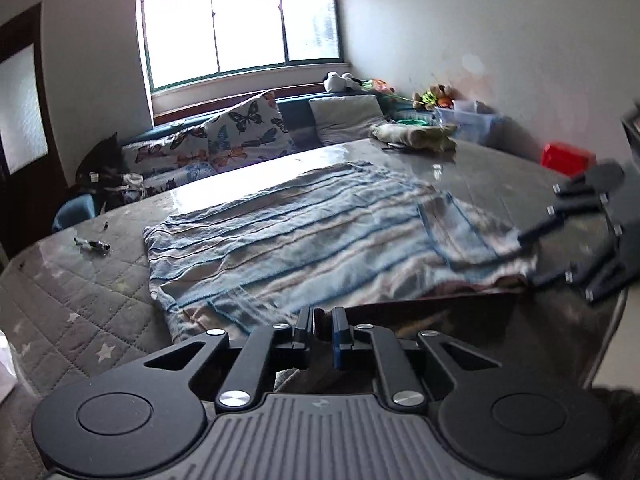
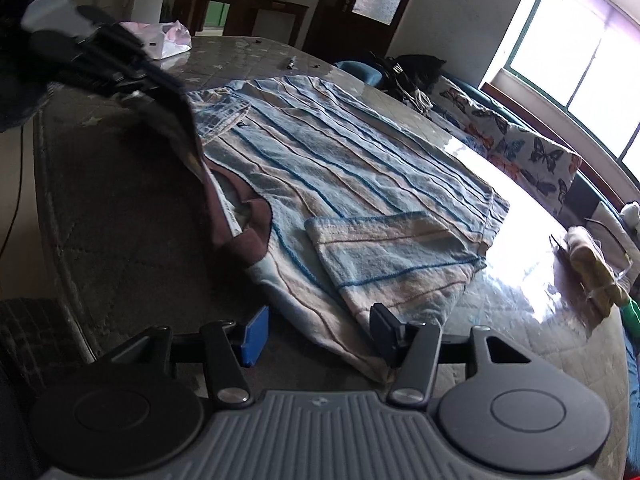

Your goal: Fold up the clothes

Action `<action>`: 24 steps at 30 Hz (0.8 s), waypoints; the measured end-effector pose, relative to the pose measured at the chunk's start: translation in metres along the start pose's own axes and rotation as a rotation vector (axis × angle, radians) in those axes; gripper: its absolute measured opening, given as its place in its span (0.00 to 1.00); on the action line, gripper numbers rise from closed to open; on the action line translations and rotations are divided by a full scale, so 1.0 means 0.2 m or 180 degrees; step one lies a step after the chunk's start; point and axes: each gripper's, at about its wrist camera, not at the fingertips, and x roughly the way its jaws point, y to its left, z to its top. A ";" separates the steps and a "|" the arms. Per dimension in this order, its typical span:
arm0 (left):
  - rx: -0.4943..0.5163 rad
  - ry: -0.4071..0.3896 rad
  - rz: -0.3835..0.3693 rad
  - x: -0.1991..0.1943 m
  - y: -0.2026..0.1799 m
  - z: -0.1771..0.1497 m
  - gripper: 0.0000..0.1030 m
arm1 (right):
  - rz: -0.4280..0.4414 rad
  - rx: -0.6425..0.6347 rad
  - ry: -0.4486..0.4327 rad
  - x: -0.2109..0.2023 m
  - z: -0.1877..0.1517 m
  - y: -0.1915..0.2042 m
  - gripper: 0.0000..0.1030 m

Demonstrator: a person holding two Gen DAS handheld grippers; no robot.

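Striped shirt (image 2: pixel 360 168) lies flat mid-table (image 1: pixel 480 168), sleeve folded over. L gripper (image 1: pixel 322 330) nearly closed, pinching dark near edge of shirt, lifted. R gripper (image 2: pixel 316 334) jaws apart, straddling shirt's near corner. Butterfly pillows (image 1: pixel 240 132) and window (image 1: pixel 240 20) far side; quilted cover w/ glossy plastic.

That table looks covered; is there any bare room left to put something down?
Yes. The quilted table is bare between the striped shirt and the pen. A glossy patch lies free between the shirt's far edge and the folded cloth. The middle is crowded by the shirt, the near edge by the left gripper.
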 end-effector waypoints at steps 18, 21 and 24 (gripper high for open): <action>0.0111 0.0109 0.0071 -0.11 0.02 -0.11 0.48 | 0.0298 0.0658 -0.0144 0.11 0.14 -0.18 0.07; 0.0307 0.0086 0.0191 -0.15 -0.02 -0.16 0.50 | 0.0306 0.0776 -0.0181 0.11 0.16 -0.20 0.07; 0.0502 0.0088 0.0217 -0.14 -0.05 -0.19 0.50 | 0.0317 0.0870 -0.0203 0.10 0.17 -0.23 0.06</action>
